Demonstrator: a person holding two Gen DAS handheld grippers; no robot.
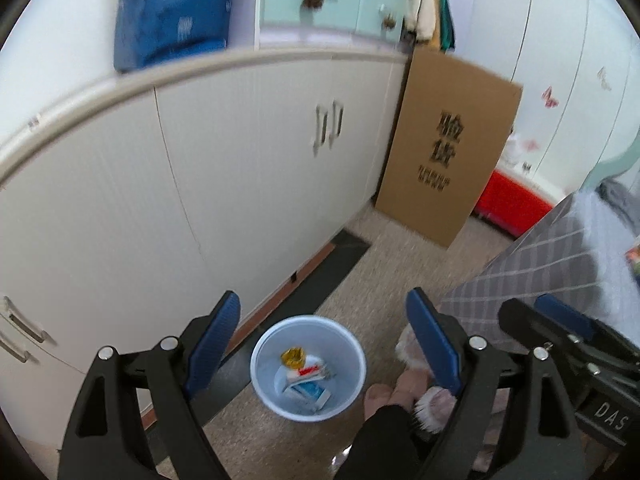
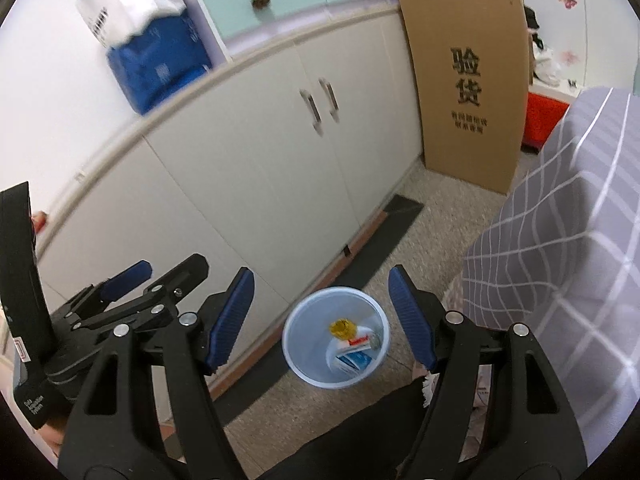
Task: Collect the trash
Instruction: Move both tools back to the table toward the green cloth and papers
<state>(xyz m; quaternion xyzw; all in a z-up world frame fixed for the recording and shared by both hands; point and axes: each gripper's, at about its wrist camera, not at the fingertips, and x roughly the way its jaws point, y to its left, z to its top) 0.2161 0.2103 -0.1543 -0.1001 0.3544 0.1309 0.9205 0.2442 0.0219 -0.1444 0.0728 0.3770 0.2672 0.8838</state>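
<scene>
Trash point(image 1: 306, 376) lies in the bin point(image 1: 264, 344); both grippers point(image 1: 320, 344) point(image 2: 320, 320) released, empty. Floor at twelve o'clock apparently bare; collection seemingly complete.

Trash point(image 1: 306, 376) in bin point(image 1: 264, 344) beside cabinet point(image 1: 240, 168)

Both wrist views look steeply down from above, side by side, sharing the bin point(image 1: 308, 368) point(image 2: 336, 338), cabinets point(image 1: 240, 168) point(image 2: 256, 160) and cardboard point(image 1: 444, 148) point(image 2: 468, 88).
</scene>
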